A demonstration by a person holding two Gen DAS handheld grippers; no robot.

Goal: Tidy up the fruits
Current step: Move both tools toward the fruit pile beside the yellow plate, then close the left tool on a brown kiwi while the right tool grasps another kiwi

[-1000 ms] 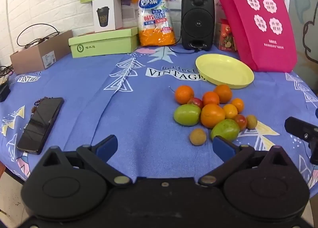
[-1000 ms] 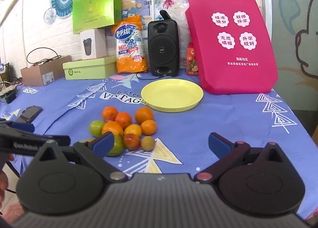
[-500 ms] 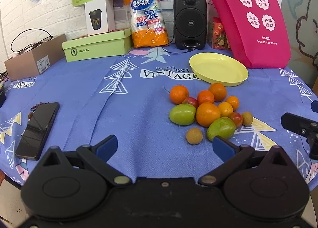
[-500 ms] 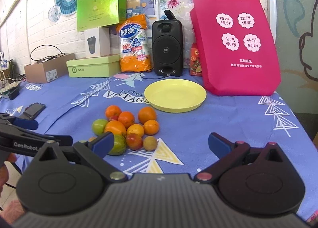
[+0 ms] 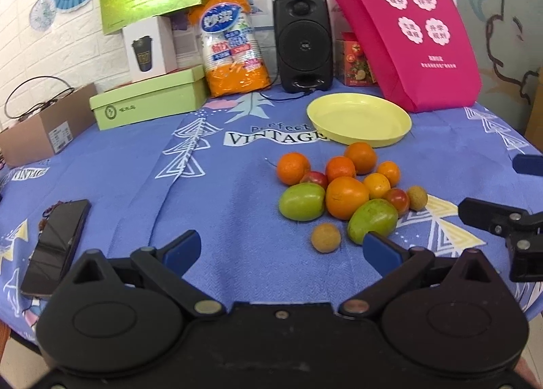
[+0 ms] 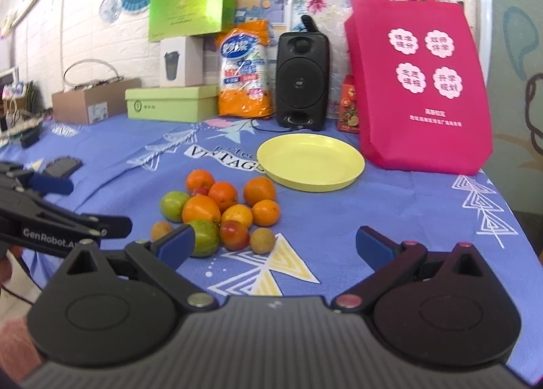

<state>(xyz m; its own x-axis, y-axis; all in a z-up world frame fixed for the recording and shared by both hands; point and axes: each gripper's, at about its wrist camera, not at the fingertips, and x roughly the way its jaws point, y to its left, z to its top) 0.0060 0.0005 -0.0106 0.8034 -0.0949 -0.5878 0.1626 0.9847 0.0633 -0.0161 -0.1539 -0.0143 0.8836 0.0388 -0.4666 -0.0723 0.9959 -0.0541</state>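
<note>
A cluster of fruit lies on the blue tablecloth: several oranges (image 5: 347, 197) (image 6: 201, 209), two green mangoes (image 5: 301, 201) (image 5: 372, 221), small red fruits and tan longans (image 5: 325, 237) (image 6: 262, 240). An empty yellow plate (image 5: 358, 118) (image 6: 310, 163) sits just behind the cluster. My left gripper (image 5: 281, 248) is open and empty, in front of the fruit. My right gripper (image 6: 275, 247) is open and empty, low over the cloth at the cluster's near right; its left finger covers part of a green mango (image 6: 204, 238).
A black phone (image 5: 56, 245) lies at the left. Along the back stand a green box (image 5: 149, 102), an orange packet (image 5: 234, 49), a black speaker (image 5: 302, 44) and a pink bag (image 5: 410, 32). A cardboard box (image 5: 40, 127) sits at far left.
Both grippers have drifted slightly nearer the fruit and lower; the fruit and plate have not moved. Both stay open.
</note>
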